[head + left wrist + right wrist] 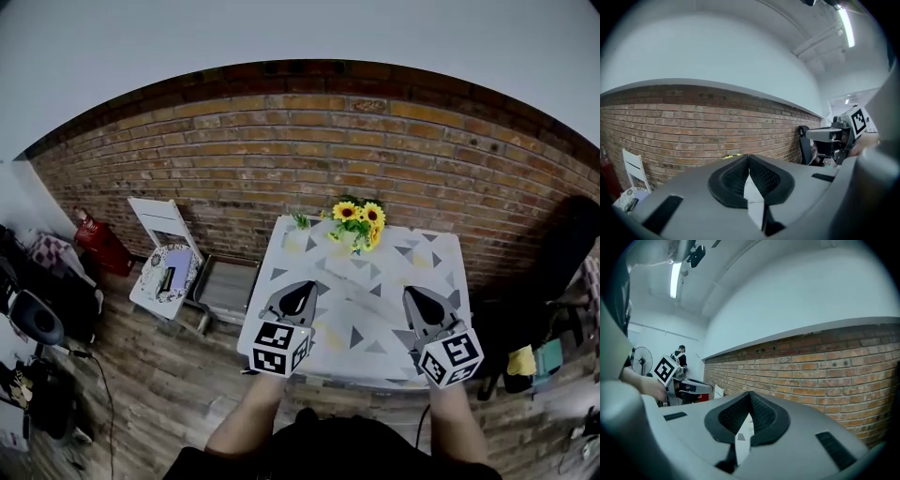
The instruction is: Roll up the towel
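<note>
The towel (361,300), white with grey and yellow triangles, lies spread over most of the worktop (342,378); a pot of sunflowers (359,217) stands at the worktop's 12 o'clock edge, in front of the brick wall (281,150); a white chair (169,253) is well apart on the floor at 9 o'clock.

The left tool (300,291) sits at about 7 o'clock of the worktop and the right tool (417,298) at about 5 o'clock, both over the towel's near edge and pointing roughly level toward the wall; each is held in one of the person's hands.

In the left gripper view the jaws are pressed together with a sliver of white cloth (752,192) caught in the slit below their tips; in the right gripper view the jaws are likewise closed, and the cloth (743,437) pinched between them shows a grey triangle, so it is the towel's own print; each tool therefore appears clamped on the near hem, one toward each corner.

As for progress, I judge the rolling barely begun; no coil or turned-over layer is visible anywhere, and the far part lies flat up to the flowers; a pale slanting crease crosses the middle, though whether it is a fold I cannot tell; what is done is the grip on the near edge; what is left is turning that edge over and winding the whole length toward 12 o'clock.
</note>
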